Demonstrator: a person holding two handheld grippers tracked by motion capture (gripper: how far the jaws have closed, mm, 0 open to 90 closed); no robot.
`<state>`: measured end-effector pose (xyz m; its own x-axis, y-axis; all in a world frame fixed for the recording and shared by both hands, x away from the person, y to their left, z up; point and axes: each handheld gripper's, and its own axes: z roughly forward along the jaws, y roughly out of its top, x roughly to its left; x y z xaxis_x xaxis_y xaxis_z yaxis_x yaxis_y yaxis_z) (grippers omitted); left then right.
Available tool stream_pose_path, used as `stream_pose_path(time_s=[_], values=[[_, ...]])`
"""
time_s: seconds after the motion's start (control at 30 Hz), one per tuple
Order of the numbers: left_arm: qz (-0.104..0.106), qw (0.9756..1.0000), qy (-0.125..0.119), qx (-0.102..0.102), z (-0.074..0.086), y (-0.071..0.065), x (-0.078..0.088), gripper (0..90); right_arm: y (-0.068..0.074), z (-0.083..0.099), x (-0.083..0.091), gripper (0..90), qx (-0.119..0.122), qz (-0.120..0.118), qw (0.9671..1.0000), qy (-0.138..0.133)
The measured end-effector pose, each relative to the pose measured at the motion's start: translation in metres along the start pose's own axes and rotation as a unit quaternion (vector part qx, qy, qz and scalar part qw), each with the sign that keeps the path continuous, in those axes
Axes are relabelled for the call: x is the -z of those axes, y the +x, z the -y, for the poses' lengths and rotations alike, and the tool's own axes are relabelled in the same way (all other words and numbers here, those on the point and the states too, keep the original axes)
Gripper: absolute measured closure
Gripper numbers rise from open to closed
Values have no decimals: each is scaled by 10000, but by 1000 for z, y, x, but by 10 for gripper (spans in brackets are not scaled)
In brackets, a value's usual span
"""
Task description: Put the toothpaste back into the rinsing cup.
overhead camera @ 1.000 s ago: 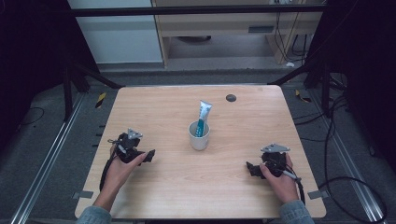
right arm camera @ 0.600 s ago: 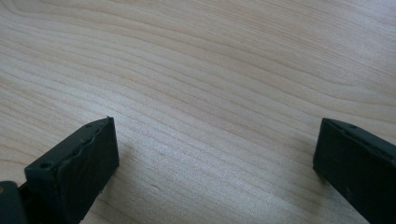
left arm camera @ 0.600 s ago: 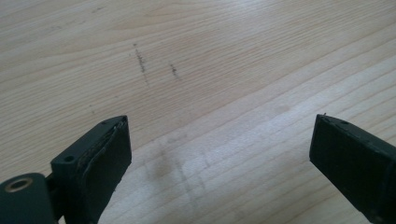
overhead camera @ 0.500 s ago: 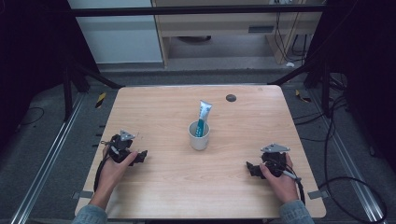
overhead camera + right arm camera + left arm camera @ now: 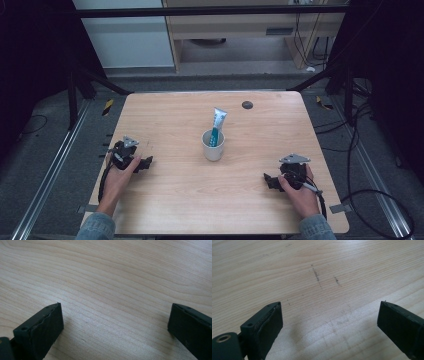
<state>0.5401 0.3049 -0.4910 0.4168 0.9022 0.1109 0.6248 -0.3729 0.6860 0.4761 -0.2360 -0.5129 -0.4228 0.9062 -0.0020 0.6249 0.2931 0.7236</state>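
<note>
My left gripper (image 5: 145, 164) and right gripper (image 5: 270, 181) rest lower frame, jaws spread wide over pale grained wooden table (image 5: 165, 120). White round cup (image 5: 213, 145) at centre holds upright teal-white tube (image 5: 217, 125); print unreadable.

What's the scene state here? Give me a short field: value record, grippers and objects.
left gripper: open, jaws wide apart over bare wood, holds nothing
right gripper: open, jaws wide apart over bare wood, holds nothing
cup: white, upright, mid-table between the grippers
toothpaste tube: stands in the cup, leaning, top end sticking out
dark round spot: near the far edge
table: light wood
</note>
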Motion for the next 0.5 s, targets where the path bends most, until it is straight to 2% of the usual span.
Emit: stream_pose_path(time_s=[0.13, 0.27, 0.3, 0.5], values=[[43, 10000, 57, 40, 2, 3, -8, 58, 0, 0, 0, 4, -1, 1, 10000, 0], [204, 9995, -113, 194, 5, 5, -13, 41, 0, 0, 0, 4, 0, 0, 10000, 0], [304, 9988, -204, 312, 7, 5, -16, 31, 0, 0, 0, 4, 1, 1, 10000, 1], [303, 9989, -162, 310, 7, 5, -17, 3, 0, 0, 0, 5, -11, 33, 10000, 3]])
